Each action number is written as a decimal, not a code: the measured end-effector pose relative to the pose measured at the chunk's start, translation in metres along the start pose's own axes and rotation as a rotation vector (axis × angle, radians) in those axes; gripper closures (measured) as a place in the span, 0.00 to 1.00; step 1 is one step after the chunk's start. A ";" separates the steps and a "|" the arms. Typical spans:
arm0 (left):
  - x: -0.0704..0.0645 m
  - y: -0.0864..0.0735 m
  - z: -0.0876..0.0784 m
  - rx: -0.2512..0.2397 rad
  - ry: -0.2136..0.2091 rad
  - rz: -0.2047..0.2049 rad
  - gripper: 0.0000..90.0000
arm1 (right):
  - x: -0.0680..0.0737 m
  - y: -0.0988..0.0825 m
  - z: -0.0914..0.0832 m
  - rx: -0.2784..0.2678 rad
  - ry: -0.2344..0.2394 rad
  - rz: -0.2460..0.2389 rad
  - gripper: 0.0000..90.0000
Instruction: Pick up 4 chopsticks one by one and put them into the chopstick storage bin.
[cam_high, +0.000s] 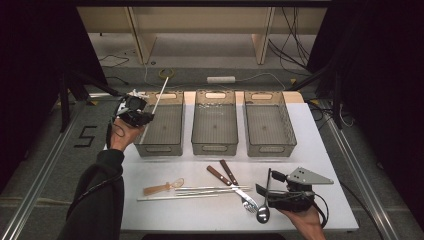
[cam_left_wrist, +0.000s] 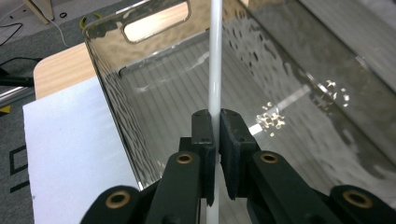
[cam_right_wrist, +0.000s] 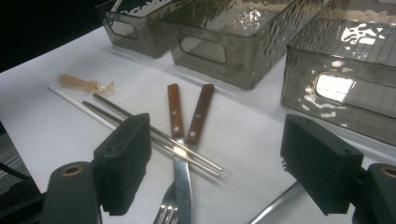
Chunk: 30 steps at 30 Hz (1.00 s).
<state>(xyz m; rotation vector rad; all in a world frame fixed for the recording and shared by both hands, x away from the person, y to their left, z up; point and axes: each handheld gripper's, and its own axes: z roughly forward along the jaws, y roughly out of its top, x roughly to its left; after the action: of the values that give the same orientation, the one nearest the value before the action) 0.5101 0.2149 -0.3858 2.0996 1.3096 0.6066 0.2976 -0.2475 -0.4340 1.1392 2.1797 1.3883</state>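
Observation:
My left gripper (cam_high: 148, 114) hovers over the near left corner of the left clear bin (cam_high: 167, 147) and is shut on a white chopstick (cam_high: 161, 89). In the left gripper view the white chopstick (cam_left_wrist: 215, 65) runs straight up from the shut jaws (cam_left_wrist: 217, 128) over the bin's ribbed floor (cam_left_wrist: 168, 93). My right gripper (cam_high: 269, 183) stands open low over the table's near right. Between its jaws (cam_right_wrist: 219, 156) lie a fork (cam_right_wrist: 181, 186) and a metal spoon's handle (cam_right_wrist: 275, 205).
Middle bin (cam_high: 215, 147) and right bin (cam_high: 271, 148) stand beside the left one. On the white table (cam_high: 320, 150) lie an amber plastic spoon (cam_high: 165, 188), another white chopstick (cam_high: 175, 198), two metal chopsticks (cam_high: 210, 189), two wooden-handled utensils (cam_high: 222, 173) and the metal spoon (cam_high: 263, 213).

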 end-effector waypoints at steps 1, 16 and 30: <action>0.000 0.000 0.000 0.000 0.000 0.000 0.94 | 0.000 0.000 0.000 0.000 0.000 0.000 0.28; 0.002 -0.013 0.016 0.041 0.002 -0.018 0.94 | 0.000 0.000 0.000 0.003 0.002 0.000 0.28; 0.000 -0.018 0.025 0.076 0.006 -0.023 0.93 | 0.000 0.000 0.000 0.004 0.004 0.004 0.28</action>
<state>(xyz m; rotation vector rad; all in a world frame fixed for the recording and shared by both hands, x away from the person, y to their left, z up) 0.5149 0.2155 -0.4164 2.1422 1.3783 0.5625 0.2975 -0.2476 -0.4342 1.1446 2.1851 1.3891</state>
